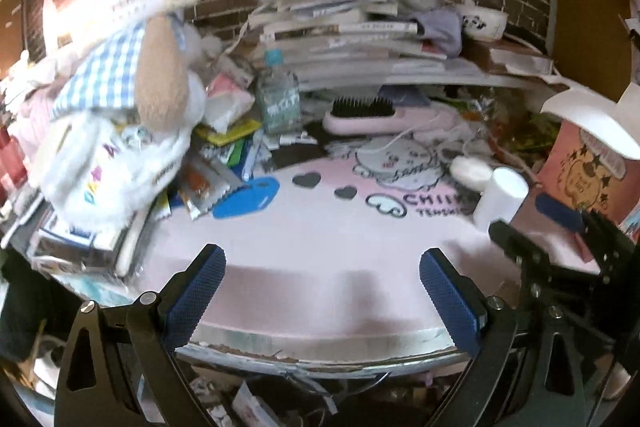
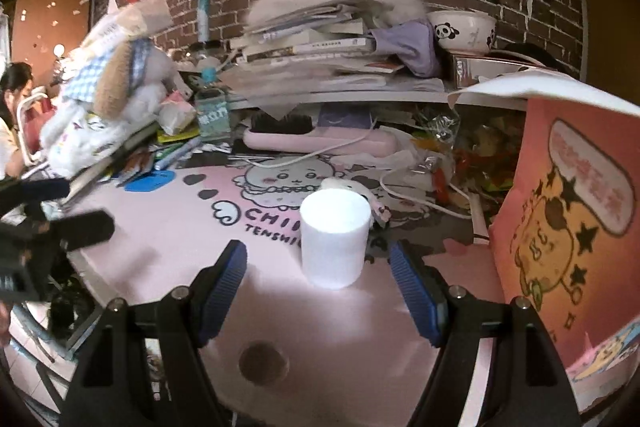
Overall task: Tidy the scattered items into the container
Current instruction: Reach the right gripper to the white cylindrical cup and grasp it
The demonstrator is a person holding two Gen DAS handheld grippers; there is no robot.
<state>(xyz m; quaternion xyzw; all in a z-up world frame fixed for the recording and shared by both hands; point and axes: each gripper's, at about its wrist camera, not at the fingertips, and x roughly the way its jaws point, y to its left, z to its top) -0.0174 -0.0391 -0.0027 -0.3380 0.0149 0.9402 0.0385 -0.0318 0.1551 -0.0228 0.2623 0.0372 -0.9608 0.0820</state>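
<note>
A white cylinder (image 2: 334, 239) stands upright on the pink cartoon desk mat (image 2: 180, 227), just ahead of my right gripper (image 2: 317, 251), whose blue pads are spread on either side of it without touching. A pink-orange printed box (image 2: 572, 211) rises close on the right. In the left wrist view my left gripper (image 1: 322, 255) hangs open over bare mat (image 1: 320, 235) near the table's front edge. The cylinder (image 1: 502, 195), the box (image 1: 592, 179) and the right gripper (image 1: 536, 223) sit at its far right. A blue oval card (image 1: 248, 199) and snack packets (image 1: 200, 187) lie left.
A plush dog (image 1: 132, 95) tops a leaning pile on the left. Behind the mat lie a pink hairbrush (image 2: 316, 139), a water bottle (image 2: 212, 111), cables and wrappers under a shelf stacked with books (image 2: 312, 47) and a panda bowl (image 2: 464, 27). A person (image 2: 16, 87) sits far left.
</note>
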